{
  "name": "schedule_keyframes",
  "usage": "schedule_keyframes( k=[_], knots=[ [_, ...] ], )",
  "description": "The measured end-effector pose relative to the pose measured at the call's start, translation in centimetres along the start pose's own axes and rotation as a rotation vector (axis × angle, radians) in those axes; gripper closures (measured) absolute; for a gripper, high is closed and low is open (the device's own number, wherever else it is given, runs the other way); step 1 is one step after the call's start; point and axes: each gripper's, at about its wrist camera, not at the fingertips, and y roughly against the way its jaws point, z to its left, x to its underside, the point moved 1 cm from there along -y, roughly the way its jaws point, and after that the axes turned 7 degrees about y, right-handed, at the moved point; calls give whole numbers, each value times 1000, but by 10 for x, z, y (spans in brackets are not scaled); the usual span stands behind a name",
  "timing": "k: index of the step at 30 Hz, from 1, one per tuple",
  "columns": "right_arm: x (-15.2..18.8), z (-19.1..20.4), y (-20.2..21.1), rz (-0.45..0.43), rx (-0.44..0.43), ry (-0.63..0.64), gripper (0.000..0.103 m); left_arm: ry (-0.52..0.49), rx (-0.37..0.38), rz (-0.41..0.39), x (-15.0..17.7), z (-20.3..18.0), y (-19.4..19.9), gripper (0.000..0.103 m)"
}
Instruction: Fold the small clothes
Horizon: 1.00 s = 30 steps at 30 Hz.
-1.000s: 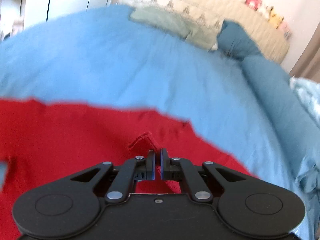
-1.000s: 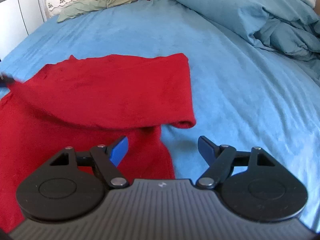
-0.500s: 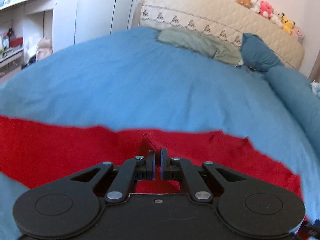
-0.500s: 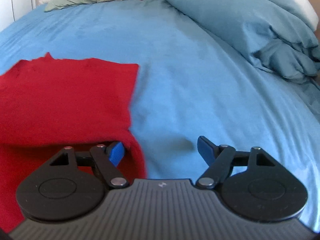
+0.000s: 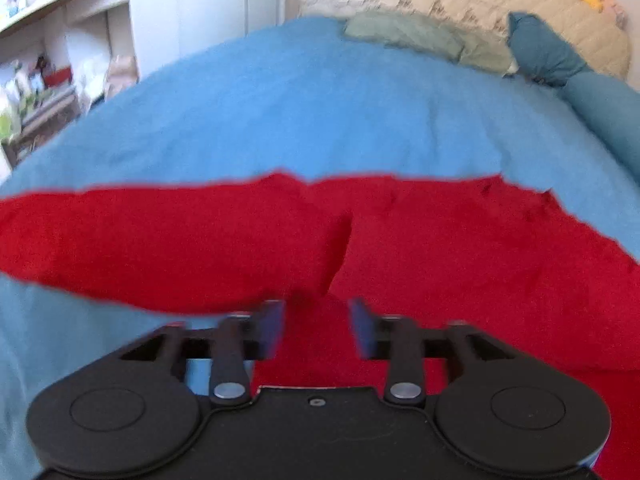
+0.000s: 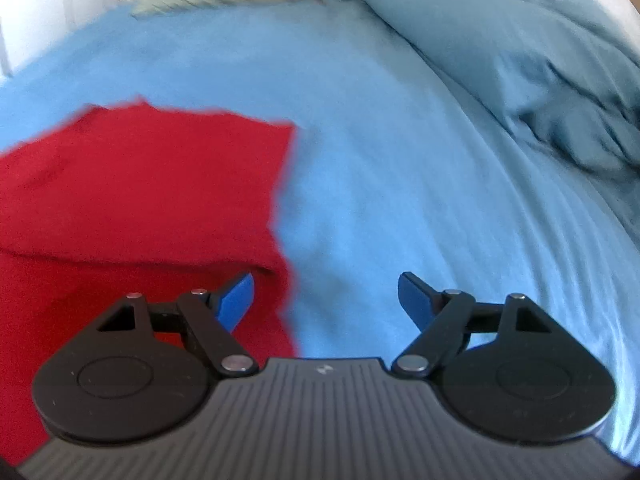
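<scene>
My left jaws (image 5: 316, 330) have just been opening, empty, above the red garment (image 5: 400, 248); right jaws (image 6: 326, 300) gape empty. Fold probably laid; next, grip the near edge.

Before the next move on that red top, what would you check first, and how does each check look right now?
1. Left gripper has let go: ok, its jaws have just been opening and no cloth is pinched between them.
2. Right gripper free: ok, jaws wide, holding nothing.
3. Red top lies on the blue bed sheet: ok.
4. Sleeve folded onto the body: ok, it lies across the top.
5. Fold smooth: cannot tell, the pictures are blurred.
6. Room beside the right edge: ok, bare sheet there.
</scene>
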Motion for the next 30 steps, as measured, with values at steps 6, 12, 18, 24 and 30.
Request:
schedule_keyframes(
  k=[6, 12, 18, 24, 30],
  knots=[
    [-28, 50, -13, -67, -180, 17, 6, -26, 104, -3, -16, -33, -13, 37],
    [-7, 41, -48, 7, -164, -103, 7, -45, 142, 81, -12, -49, -43, 31],
    [-35, 46, -26, -54, -191, -36, 4, -118, 134, 107, 0, -53, -51, 28],
    [-89, 73, -79, -119, -200, 9, 4, -149, 126, 104, 4, -57, -57, 20],
    [-85, 42, -135, -89, -72, -100, 0, -144, 137, 76, 8, -56, -59, 19]
  ],
)
